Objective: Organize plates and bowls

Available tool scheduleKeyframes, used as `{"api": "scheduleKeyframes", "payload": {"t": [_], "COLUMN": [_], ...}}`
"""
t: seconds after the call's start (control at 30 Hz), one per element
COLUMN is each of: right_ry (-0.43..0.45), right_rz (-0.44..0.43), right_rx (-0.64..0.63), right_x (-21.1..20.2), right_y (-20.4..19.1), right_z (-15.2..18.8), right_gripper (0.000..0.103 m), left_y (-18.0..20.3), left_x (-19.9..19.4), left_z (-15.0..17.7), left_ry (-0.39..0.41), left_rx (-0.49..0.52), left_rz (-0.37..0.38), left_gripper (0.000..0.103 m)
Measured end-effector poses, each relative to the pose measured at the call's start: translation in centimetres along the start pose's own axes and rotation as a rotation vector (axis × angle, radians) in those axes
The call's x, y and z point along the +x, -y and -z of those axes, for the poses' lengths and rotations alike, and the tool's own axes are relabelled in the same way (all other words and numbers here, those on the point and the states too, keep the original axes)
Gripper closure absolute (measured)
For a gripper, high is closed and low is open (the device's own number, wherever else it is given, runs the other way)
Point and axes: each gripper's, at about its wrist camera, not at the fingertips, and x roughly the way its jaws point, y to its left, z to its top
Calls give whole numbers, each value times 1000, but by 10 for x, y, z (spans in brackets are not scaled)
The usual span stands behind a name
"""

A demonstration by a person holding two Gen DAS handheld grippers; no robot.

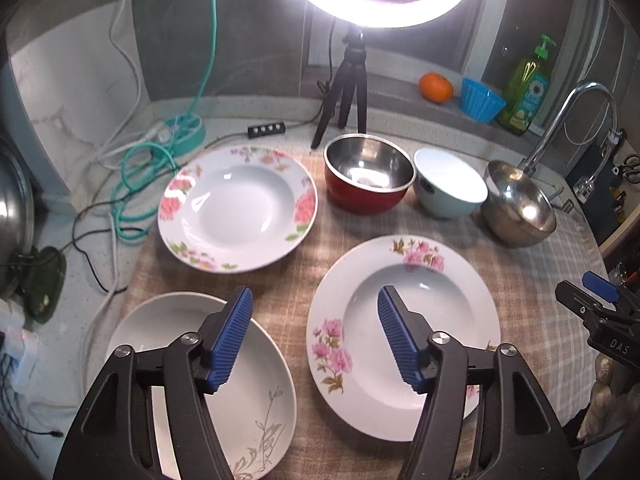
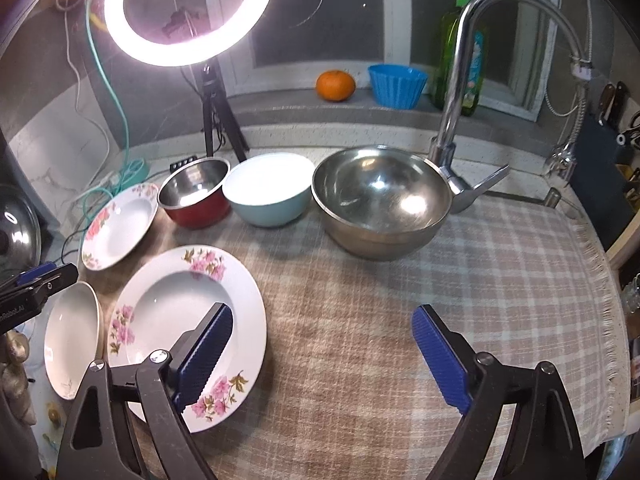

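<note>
Both ribbed blue tongs [image 1: 314,300] [image 2: 322,318] released above glossy floral plate [image 1: 404,332], checked woven cloth [image 2: 380,280].

Plates, three: pink-flowered plate [image 1: 404,336], coral-flowered plate [image 1: 238,210], oval plate with grey sprig [image 1: 200,384], all left of the right-hand gripper.
Bowls, three, beyond both grippers: red steel-lined bowl [image 1: 368,174], pale blue bowl [image 1: 450,183], large steel bowl [image 2: 380,200].
</note>
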Motion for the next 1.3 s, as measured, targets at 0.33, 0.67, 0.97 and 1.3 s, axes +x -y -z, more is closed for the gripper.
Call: {"api": "scheduleKeyframes", "payload": {"t": [0.33, 0.67, 0.97, 1.3], "right_ry": [-125, -230, -286, -320], "right_rz": [-110, -200, -261, -284], "right_rx": [41, 119, 165, 184], "right_x": [34, 58, 74, 82], "right_y": [0, 3, 1, -1], "right_z": [7, 12, 12, 13], "right_gripper": [41, 56, 67, 72], "left_y": [-14, -18, -18, -23], "left_x": [32, 50, 60, 74], "left_z": [12, 13, 10, 11], "left_ry": [-142, -205, -227, -265], "left_rx": [-74, -94, -90, -113], "left_rz": [91, 137, 141, 157], "left_gripper": [73, 79, 80, 81]}}
